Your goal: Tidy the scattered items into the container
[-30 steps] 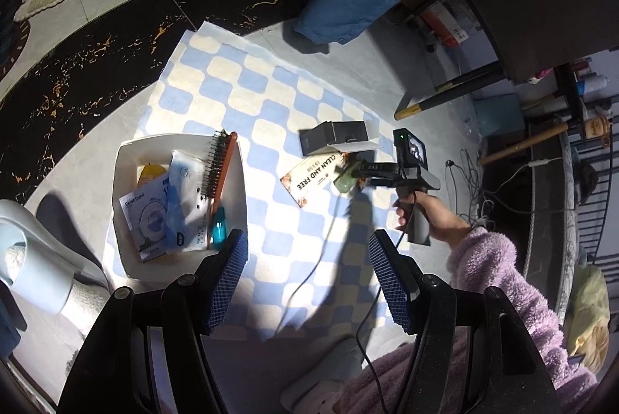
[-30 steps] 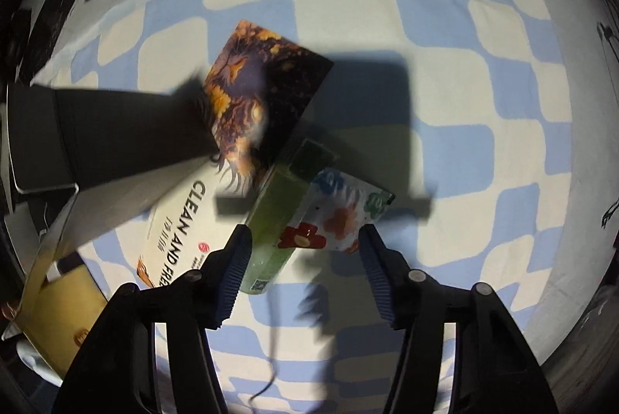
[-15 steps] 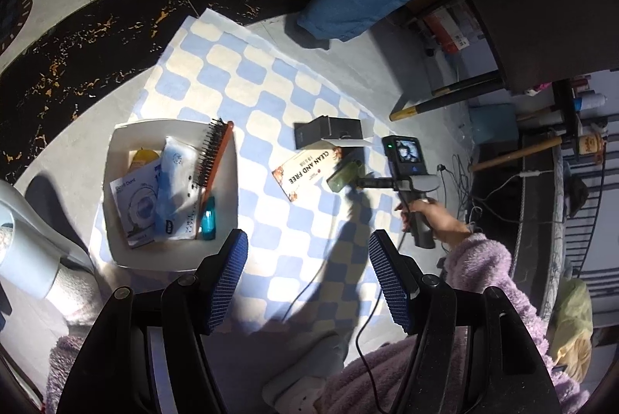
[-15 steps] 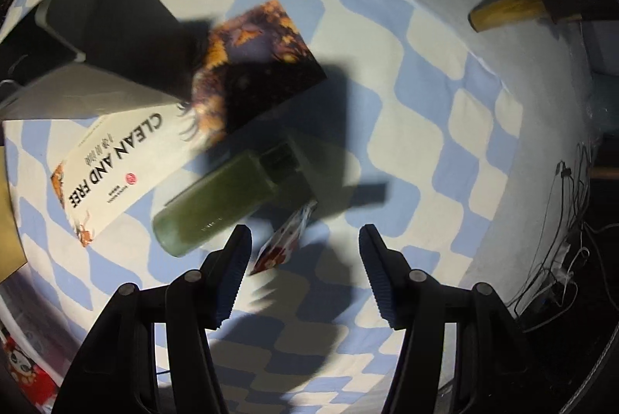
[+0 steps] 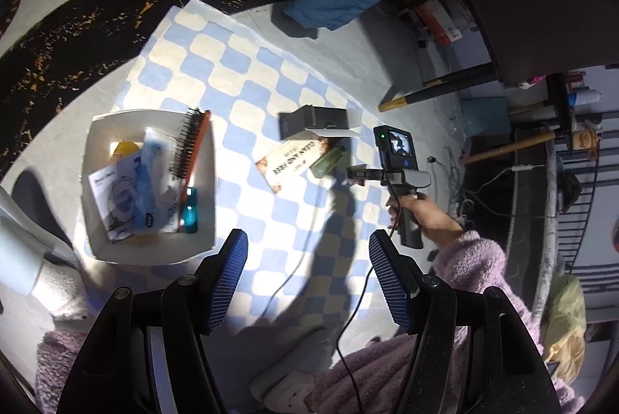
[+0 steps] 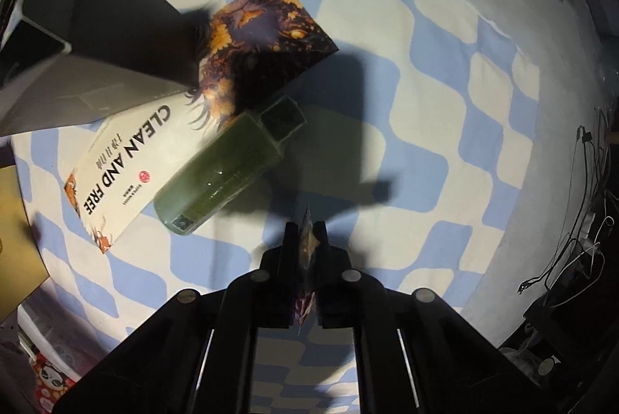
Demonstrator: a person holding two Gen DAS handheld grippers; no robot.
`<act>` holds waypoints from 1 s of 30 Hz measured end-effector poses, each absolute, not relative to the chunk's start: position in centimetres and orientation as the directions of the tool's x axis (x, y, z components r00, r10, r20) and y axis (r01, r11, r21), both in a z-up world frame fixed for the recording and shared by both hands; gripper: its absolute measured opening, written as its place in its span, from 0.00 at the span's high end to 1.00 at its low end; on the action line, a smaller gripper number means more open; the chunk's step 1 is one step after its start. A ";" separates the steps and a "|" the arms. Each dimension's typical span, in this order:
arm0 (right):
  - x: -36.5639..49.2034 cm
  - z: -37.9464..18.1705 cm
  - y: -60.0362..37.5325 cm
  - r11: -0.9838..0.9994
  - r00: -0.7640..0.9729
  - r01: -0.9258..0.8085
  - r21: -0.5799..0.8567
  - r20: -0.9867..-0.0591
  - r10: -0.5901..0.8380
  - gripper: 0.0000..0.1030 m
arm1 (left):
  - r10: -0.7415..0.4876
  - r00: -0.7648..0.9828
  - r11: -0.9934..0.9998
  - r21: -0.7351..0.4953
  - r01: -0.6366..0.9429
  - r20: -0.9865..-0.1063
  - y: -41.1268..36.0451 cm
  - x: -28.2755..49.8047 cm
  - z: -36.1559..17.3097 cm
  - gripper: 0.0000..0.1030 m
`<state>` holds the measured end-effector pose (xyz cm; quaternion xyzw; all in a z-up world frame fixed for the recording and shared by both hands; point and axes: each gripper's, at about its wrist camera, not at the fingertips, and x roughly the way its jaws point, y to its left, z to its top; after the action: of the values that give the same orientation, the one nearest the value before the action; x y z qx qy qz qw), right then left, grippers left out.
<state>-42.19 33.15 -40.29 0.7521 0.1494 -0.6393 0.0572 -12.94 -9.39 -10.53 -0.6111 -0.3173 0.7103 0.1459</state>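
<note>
Pinching a thin flat sachet (image 6: 306,240) edge-on, the right gripper (image 6: 305,243) has its jaws closed almost together on the packet, which stands upright between them just above the checked mat (image 6: 445,85). Only a narrow strip of the sachet sits inside the pads, so the hold looks slight; a quick swing toward the container could let it twist or slip out, and a limp packet may fold and catch on the rim on release.

The white container (image 5: 116,247) rests near the mat's left edge, already holding a hairbrush (image 5: 191,147), a teal bottle (image 5: 190,211) and some packets (image 5: 127,193). It looks fairly full, so the sachet may slide off the pile if dropped too near a wall.

Still loose toward the mat's right side are a green bottle (image 6: 228,166), lying on its side and resting against a long white box (image 6: 127,162), with a dark patterned card (image 6: 263,38) and a black box (image 5: 313,118) just behind. The bottle is round and could roll if the withdrawing gripper or its cable (image 5: 294,278) brushes it.

The left gripper (image 5: 305,274) hovers wide open and empty over the mat's near edge, well apart from the loose items.
</note>
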 end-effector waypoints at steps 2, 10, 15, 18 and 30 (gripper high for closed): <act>-42.4 -38.2 33.2 -0.967 0.135 0.255 -0.028 -0.989 0.065 0.93 | 0.648 -0.218 -0.698 -0.684 0.214 -0.730 -9.5 -12.8 -11.3 0.38; -28.7 -27.9 26.9 -0.859 0.140 0.157 0.486 -0.872 -0.468 0.93 | 0.730 -0.268 -0.528 -0.767 0.365 -0.629 -11.8 -11.8 -14.2 0.38; -21.0 -22.1 21.4 -0.677 0.146 0.039 0.735 -0.674 -0.724 0.93 | 0.711 -0.287 -0.509 -0.751 0.420 -0.642 -13.2 -10.9 -15.1 0.38; -16.6 -19.2 18.5 -0.534 0.146 -0.020 0.845 -0.526 -0.838 0.92 | 0.740 -0.288 -0.456 -0.768 0.449 -0.608 -13.1 -10.4 -15.1 0.38; -14.3 -24.0 14.6 -0.235 -0.014 -0.356 0.904 -0.257 -0.966 0.92 | 0.749 -0.387 -0.334 -0.812 0.479 -0.537 -16.1 -8.2 -14.6 0.38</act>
<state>-14.29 14.64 -23.97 0.6249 -0.5291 -0.4765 0.3203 -8.19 -16.09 -14.62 -0.5423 -0.5661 0.6108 0.1109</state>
